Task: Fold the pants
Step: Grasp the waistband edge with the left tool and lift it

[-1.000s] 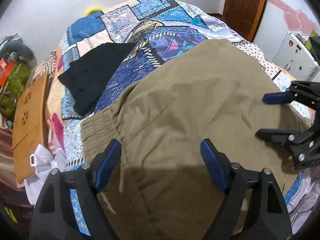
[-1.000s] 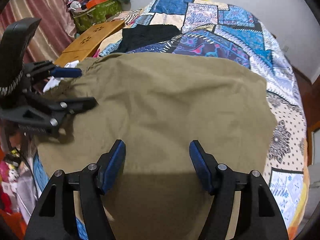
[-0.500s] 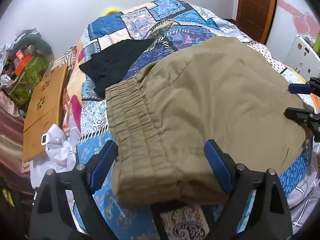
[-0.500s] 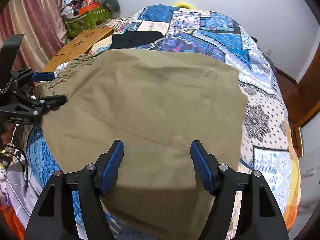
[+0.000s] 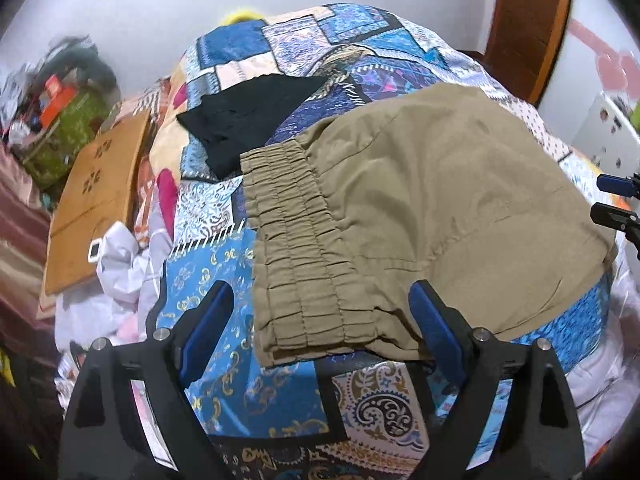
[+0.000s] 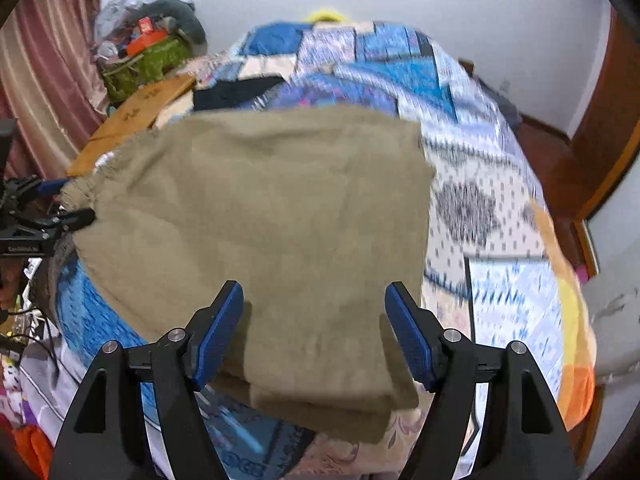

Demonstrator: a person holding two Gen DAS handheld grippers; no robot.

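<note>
The olive-khaki pants [image 5: 432, 200] lie folded in a thick rectangle on the patchwork bedspread [image 5: 248, 376], with the gathered elastic waistband [image 5: 296, 248] towards my left gripper. My left gripper [image 5: 316, 324] is open and empty, just short of the waistband's near edge. In the right wrist view the pants [image 6: 272, 216] fill the middle. My right gripper [image 6: 314, 328] is open and empty, its fingers either side of the near folded end. Each gripper shows at the edge of the other's view, the left [image 6: 60, 204] and the right [image 5: 612, 200].
A black garment [image 5: 252, 120] lies folded on the bed beyond the pants. A wooden board [image 5: 100, 184] and white cloth [image 5: 116, 256] lie at the bed's left side. A cluttered green bag [image 6: 144, 60] stands by the curtain. A wooden door [image 5: 528, 24] is at the right.
Both grippers have pulled back from the pants, which now lie farther off and fully on the bed. The waistband has come into view in the left wrist view.
</note>
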